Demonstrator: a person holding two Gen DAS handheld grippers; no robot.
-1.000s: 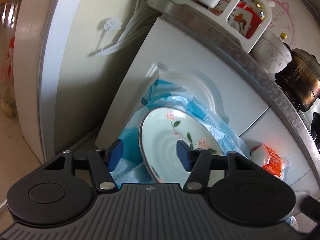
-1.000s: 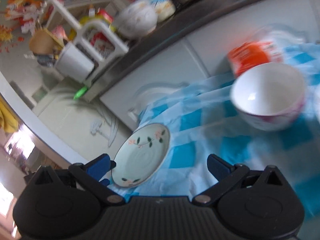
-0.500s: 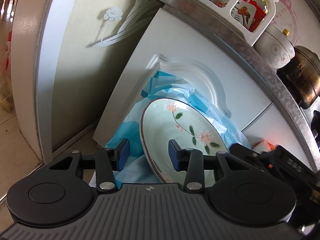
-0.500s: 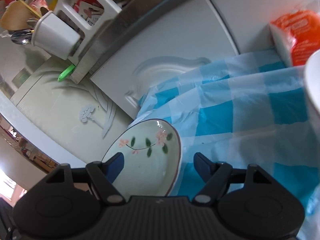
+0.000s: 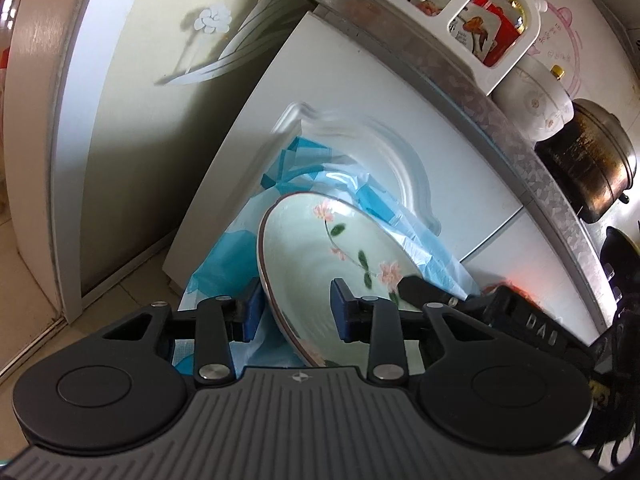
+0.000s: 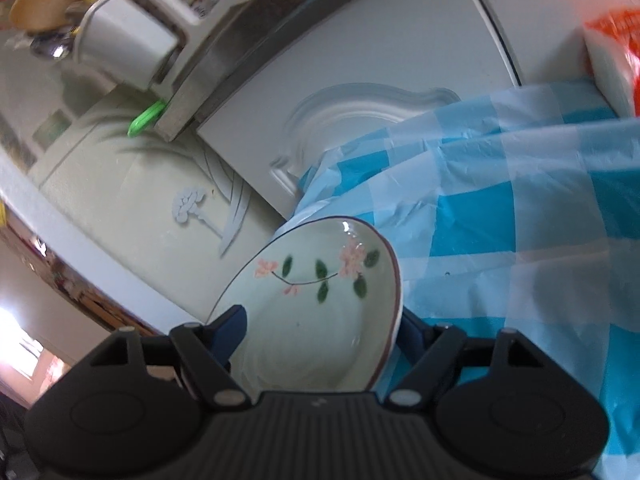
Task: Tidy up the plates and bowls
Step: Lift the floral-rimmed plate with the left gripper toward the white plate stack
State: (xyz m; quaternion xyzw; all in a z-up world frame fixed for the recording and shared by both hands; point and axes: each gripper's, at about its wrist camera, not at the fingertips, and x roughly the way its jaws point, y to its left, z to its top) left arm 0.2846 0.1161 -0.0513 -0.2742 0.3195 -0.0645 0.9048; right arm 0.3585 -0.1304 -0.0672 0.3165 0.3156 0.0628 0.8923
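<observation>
Two grippers are straddling one flowered plate from opposite sides. The left gripper is standing narrowly parted around the near rim, not yet pinching; the right gripper is bracketing the plate more widely, contact unclear. The plate is lying at the edge of the blue checked cloth. Judging by this, sorting is barely beginning; no stack is showing.

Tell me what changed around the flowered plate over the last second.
Both tongs moved in on the flowered plate: the left tongs narrowed to straddle its rim, and the right tongs swung off the white bowl and now bracket it from the other side, pads not visibly clamped. Plate and checked cloth stayed put.
</observation>
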